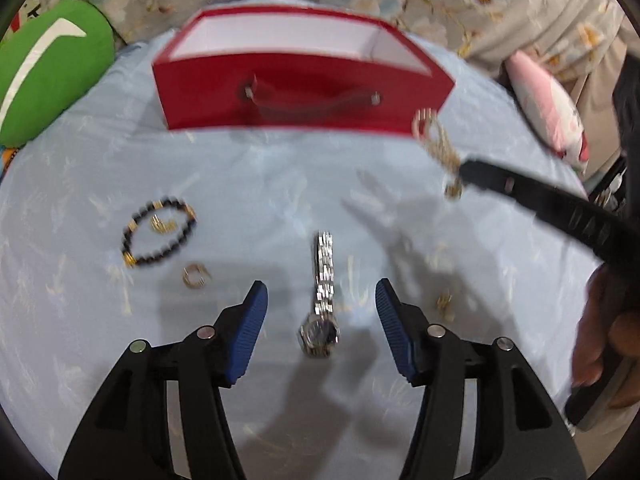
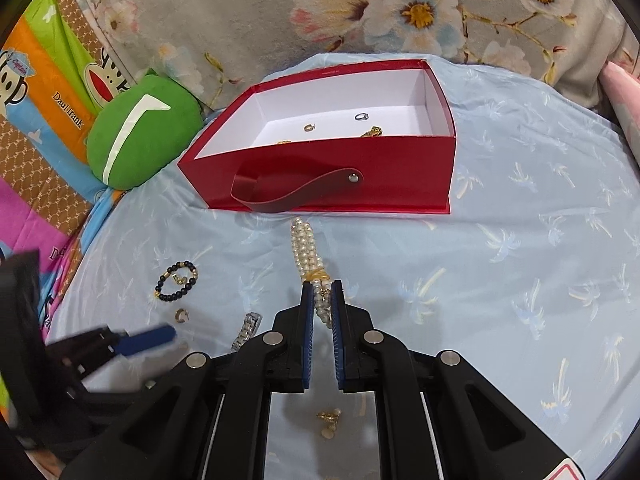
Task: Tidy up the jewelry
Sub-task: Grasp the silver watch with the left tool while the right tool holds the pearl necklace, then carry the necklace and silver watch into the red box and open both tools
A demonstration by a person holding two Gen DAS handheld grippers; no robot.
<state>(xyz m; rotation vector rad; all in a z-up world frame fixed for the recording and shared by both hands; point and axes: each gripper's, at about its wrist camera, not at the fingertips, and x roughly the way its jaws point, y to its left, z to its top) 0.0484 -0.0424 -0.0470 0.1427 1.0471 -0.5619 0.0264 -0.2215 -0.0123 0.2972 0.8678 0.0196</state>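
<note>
The right gripper (image 2: 322, 292) is clamped on a pearl bracelet (image 2: 306, 250): several rows of cream beads joined by a gold clasp, hanging from the closed pads above the pale blue cloth (image 2: 520, 260), just in front of the red box (image 2: 320, 184). The left gripper (image 1: 322, 300) has its jaws apart with nothing pressed between them; a silver watch (image 1: 322, 308) with a dark dial and a link band lies flat on the cloth in the gap, touching neither blue pad.

The box is one open red tray with white inside walls and a red strap handle on its front. Inside it, four small pieces show: a silver ring (image 2: 362, 116), a small gold ring (image 2: 309, 127), and two gold pieces partly hidden behind the front wall.

On the cloth there is one black bead bracelet (image 1: 160, 232) with gold spacers, a gold earring (image 1: 162, 224) lying inside its loop, a gold hoop (image 1: 196, 275) just beside it, and one pearl-and-gold earring (image 2: 329, 420) under the right gripper. One green cushion (image 2: 140, 140) sits left of the box.
</note>
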